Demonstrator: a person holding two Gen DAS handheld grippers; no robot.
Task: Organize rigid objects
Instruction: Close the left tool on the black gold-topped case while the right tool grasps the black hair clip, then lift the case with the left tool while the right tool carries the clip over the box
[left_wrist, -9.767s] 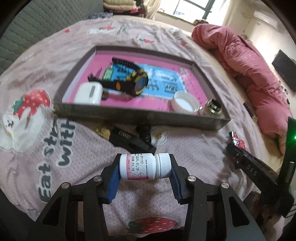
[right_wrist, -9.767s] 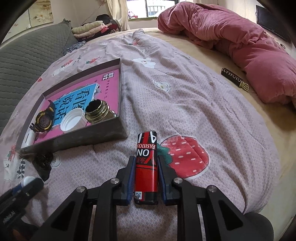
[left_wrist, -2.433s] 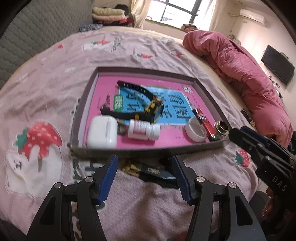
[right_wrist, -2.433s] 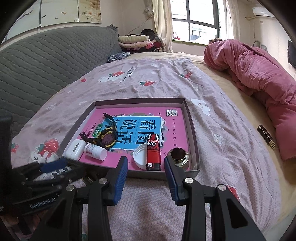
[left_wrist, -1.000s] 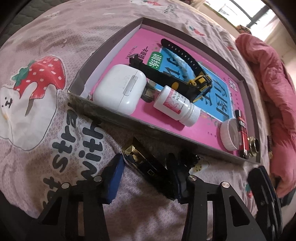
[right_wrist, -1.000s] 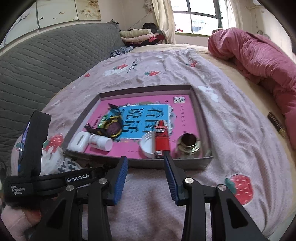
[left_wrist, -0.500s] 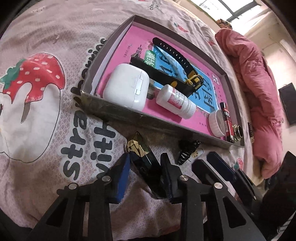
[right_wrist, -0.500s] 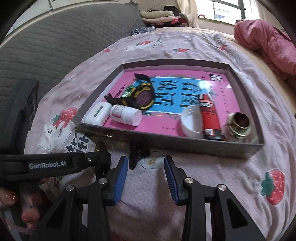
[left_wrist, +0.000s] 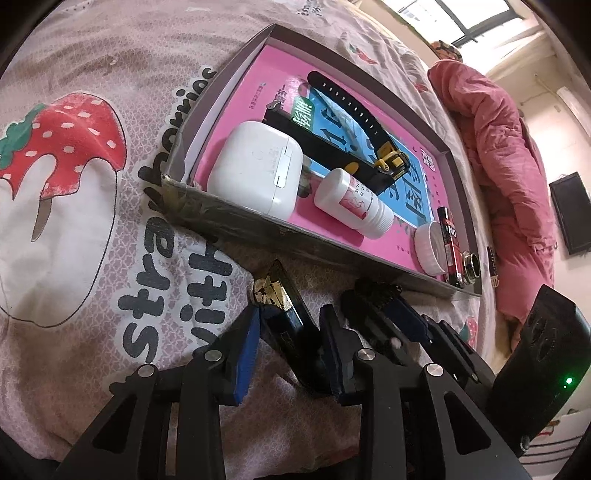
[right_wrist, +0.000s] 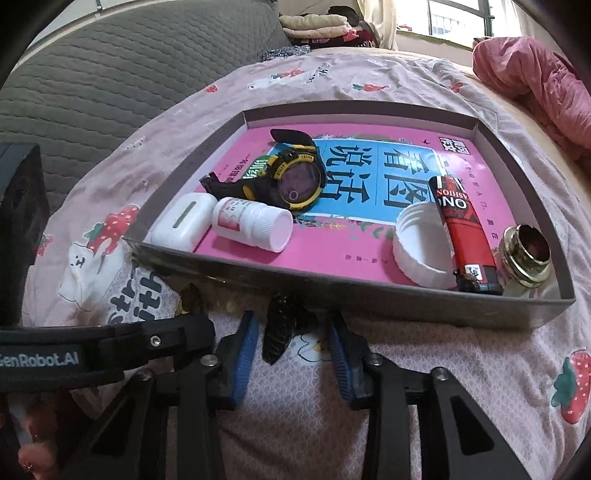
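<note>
Left wrist view: a dark flat case with a worn gold end (left_wrist: 282, 314) is seen lying on the bedspread (left_wrist: 110, 236) just outside the near wall of the tray (left_wrist: 295, 240). Its long axis runs away from the left gripper (left_wrist: 290, 341), tilted a little leftward, and it is bracketed closely by the blue pads; whether it is gripped cannot be told. Just to its right a black hair clip (right_wrist: 280, 325) is framed between the wide-open fingers of the right gripper (right_wrist: 291, 347), not touched. Behind both stands the tray wall, to be cleared by lifting. Inside, bare pink floor is left between the pill bottle (left_wrist: 352, 208) and white cap (left_wrist: 428, 249).
</note>
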